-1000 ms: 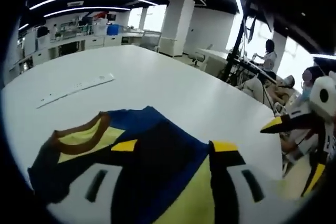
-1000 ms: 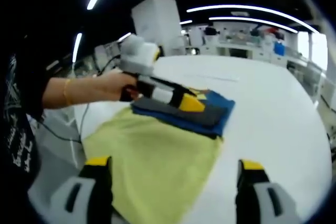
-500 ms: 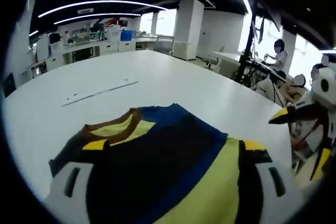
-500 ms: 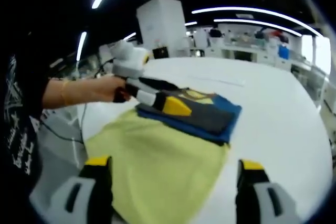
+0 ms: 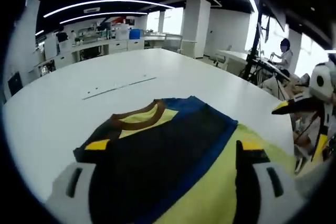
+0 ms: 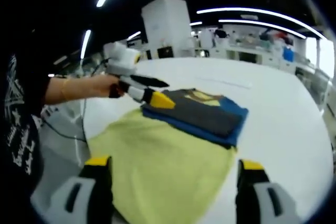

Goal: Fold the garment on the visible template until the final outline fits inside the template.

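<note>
The garment [image 6: 197,113] lies folded into a compact, roughly rectangular stack on the far part of a yellow template [image 6: 157,169], which is spread flat on the white tabletop [image 6: 283,103]. Its top face is dark grey, a blue layer shows along the near and right edges, and a brown-trimmed neckline with yellow inside sits at the far end; in the left gripper view the garment [image 5: 157,145] shows the same collar toward the top and the blue edge running down its right side against the template [image 5: 220,192]. From the right gripper view the stack seems to sit within the yellow sheet on the near and left sides; whether its far edge stays inside I cannot tell. The left gripper [image 6: 160,92], held in a hand [image 6: 102,85], hovers at the stack's near-left corner, its jaws spread apart with nothing between them; in its own view the left gripper [image 5: 168,153] has both jaws low, straddling the garment. The right gripper [image 6: 170,169] is wide open and empty above the near part of the template, and the right gripper [image 5: 302,129] also appears at the right edge of the left gripper view. A thin pale strip [image 5: 119,86] lies on the tabletop [image 5: 79,114] beyond the garment. Desks, a pillar and seated people stand in the background.
</note>
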Available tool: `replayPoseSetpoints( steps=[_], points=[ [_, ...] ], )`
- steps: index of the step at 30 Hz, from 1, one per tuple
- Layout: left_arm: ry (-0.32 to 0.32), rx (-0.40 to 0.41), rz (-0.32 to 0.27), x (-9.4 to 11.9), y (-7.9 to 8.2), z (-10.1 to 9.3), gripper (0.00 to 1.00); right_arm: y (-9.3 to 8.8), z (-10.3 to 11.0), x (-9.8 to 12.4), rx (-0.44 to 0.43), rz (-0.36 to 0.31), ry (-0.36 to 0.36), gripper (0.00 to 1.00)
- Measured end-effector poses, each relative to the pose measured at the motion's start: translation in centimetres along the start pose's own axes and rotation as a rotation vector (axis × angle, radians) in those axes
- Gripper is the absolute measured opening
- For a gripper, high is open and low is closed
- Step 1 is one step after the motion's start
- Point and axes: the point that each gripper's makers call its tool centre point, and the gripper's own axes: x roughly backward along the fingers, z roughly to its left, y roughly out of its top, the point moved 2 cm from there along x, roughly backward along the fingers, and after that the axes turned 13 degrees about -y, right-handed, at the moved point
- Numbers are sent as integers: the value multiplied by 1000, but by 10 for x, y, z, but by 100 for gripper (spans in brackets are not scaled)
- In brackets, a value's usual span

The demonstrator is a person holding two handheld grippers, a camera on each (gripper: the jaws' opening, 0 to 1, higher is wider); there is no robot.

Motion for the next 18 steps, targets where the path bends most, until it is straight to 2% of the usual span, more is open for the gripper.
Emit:
replayPoseSetpoints(
  steps=[3, 5, 10, 16, 18],
  points=[
    [4, 6, -3, 10, -3, 7, 84, 0, -1, 1, -2, -3, -1, 99],
    [12, 12, -25, 17, -4, 11, 80, 0, -2, 1, -1, -4, -3, 99],
    [35, 9, -27, 34, -12, 20, 77, 0, 0, 2, 2, -1, 1, 99],
    [53, 10, -27, 54, -23, 28, 63, -1, -1, 2, 1, 0, 1, 99],
    [42, 30, -29, 61, -28, 30, 58, -1, -1, 2, 2, 2, 1, 99]
  ],
)
